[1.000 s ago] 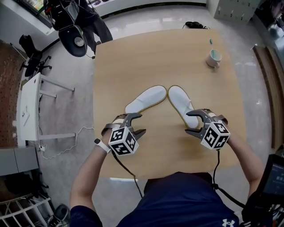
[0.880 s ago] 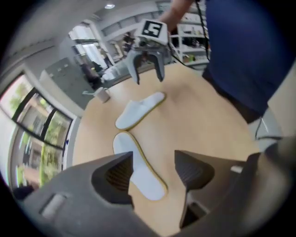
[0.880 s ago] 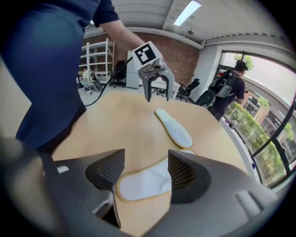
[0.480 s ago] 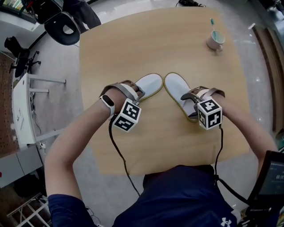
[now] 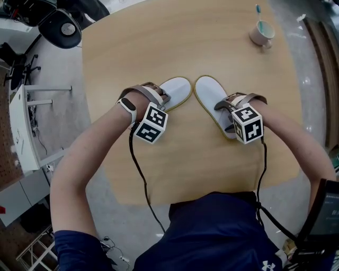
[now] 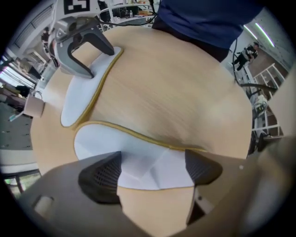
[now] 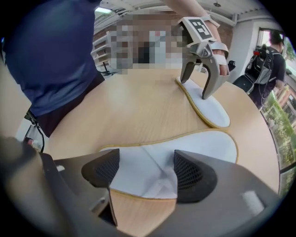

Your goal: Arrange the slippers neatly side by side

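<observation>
**Position.** Two flat white fabric slippers edged in yellow piping are laid on the light wooden table (image 5: 212, 47) in a V. The left slipper (image 5: 176, 89) and the right slipper (image 5: 208, 92) nearly meet at their far ends and are splayed apart toward the person.

**Handling.** Each slipper is judged light, thin and soft. The sole is expected to bend if lifted by one end, and the creased upper to crumple under pressure. A hold across the width at the upper is advised, or a flat drag over the smooth wood.

**Tongs.** The left gripper (image 6: 152, 172) is set over the near end of the left slipper, and the right gripper (image 7: 148, 172) over that of the right slipper. Both pairs of jaws have just been opening and are spread wide. In each case the upper lies between the pads, not yet pinched.

**Containers.** One pale ceramic mug (image 5: 262, 34) is placed at the table's far right, well apart from the slippers. A teal-headed toothbrush (image 5: 258, 9) is stood in it.
</observation>
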A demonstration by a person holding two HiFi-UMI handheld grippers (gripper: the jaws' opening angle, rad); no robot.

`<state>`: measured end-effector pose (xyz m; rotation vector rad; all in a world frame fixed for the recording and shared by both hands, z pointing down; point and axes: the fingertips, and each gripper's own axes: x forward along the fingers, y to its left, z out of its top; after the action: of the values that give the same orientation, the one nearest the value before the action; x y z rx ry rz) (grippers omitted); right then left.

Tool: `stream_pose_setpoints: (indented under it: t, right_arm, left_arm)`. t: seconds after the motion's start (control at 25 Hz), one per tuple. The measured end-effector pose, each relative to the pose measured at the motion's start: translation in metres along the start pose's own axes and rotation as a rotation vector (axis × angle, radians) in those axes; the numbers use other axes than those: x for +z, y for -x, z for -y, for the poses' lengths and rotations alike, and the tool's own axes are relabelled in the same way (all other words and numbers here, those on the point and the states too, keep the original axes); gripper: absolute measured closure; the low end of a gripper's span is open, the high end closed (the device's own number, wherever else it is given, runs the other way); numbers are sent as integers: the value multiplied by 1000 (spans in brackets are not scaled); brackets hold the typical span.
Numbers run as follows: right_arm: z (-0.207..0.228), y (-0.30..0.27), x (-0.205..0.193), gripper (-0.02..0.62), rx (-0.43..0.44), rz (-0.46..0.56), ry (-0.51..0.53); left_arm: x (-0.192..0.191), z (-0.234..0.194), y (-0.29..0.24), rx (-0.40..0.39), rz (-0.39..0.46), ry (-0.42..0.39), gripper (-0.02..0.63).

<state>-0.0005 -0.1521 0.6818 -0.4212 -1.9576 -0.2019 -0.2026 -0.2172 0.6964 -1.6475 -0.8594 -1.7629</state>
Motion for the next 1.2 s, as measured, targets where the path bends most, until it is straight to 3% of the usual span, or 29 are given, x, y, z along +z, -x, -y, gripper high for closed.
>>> stream_pose_setpoints:
  t: [0.24, 0.6, 0.88, 1.2]
  right_arm:
    - [2, -2, 4, 219, 2, 21, -34]
    - [6, -9, 2, 218, -51, 62, -133]
    - [2, -15, 10, 218, -76, 76, -191]
    - [6, -20, 22, 218, -135, 80, -306]
  left_arm:
    - [4, 0, -2, -48, 17, 69, 177]
    - [19, -7, -11, -11, 60, 291, 189]
    - [35, -15, -12, -29, 75, 559, 189]
    - [73, -13, -7, 35, 231, 926, 189]
